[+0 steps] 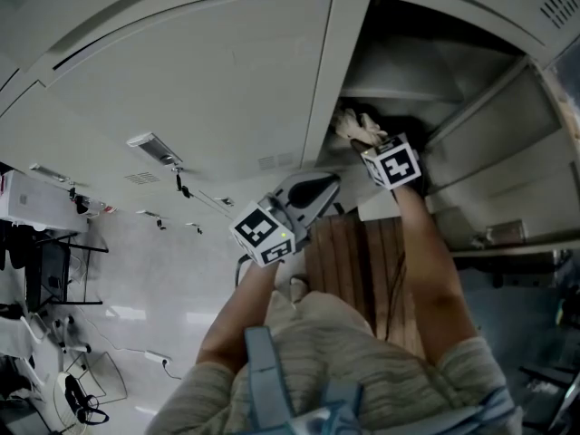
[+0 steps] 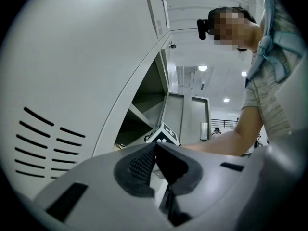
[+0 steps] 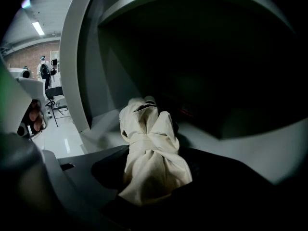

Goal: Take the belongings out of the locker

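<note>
Locker door swung wide, frees opening. Left gripper parked level outside by door edge, jaws together, nothing between; likely just kept clear of the reach. Cream cloth bundle still inside locker, on front of shelf. Right gripper angled down into opening, jaws clamped on bundle's near end, so it can be drawn out.
</note>
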Motion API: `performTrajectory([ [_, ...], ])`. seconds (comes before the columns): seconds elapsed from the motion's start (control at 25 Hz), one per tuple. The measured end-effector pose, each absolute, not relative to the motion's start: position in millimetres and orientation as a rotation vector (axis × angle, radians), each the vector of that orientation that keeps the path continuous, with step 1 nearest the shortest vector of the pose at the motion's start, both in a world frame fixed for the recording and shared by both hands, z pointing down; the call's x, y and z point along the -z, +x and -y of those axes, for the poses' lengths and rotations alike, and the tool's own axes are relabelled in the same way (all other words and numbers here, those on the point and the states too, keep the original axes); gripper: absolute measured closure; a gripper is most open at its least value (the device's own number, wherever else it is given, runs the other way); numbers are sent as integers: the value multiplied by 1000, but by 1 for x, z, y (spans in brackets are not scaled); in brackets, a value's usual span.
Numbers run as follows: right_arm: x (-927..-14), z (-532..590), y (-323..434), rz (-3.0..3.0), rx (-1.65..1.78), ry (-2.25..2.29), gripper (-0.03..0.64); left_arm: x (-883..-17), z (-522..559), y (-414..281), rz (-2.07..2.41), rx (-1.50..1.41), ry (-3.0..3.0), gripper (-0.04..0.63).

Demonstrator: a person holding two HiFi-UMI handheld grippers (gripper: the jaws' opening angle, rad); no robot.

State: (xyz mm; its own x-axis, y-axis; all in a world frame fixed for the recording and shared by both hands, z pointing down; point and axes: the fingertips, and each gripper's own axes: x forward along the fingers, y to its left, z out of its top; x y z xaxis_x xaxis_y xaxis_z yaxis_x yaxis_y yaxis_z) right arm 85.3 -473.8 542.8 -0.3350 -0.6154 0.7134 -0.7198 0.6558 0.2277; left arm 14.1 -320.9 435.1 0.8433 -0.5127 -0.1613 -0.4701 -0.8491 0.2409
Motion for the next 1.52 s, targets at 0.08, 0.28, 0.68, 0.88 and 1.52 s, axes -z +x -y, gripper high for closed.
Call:
performTrajectory([
  [0.08,-540,467,85,2064,-171,1047,368,-435,319,13,762,325,2829,591],
  [0.28,-530,448,84,2109,-146,1075,370,-435,314,11,767,326,2823,591],
  [0.68,-515,405,87,2267,-193,1169,371,-431,303,11,747,320,2828,591],
  [0.88,-489,379,83,2412,-244,1200,371,-426,293,9,741,315,2835,591],
  [1.52,-392,305,65,2940,-323,1152,371,-379,269,1,715,323,2916,591],
])
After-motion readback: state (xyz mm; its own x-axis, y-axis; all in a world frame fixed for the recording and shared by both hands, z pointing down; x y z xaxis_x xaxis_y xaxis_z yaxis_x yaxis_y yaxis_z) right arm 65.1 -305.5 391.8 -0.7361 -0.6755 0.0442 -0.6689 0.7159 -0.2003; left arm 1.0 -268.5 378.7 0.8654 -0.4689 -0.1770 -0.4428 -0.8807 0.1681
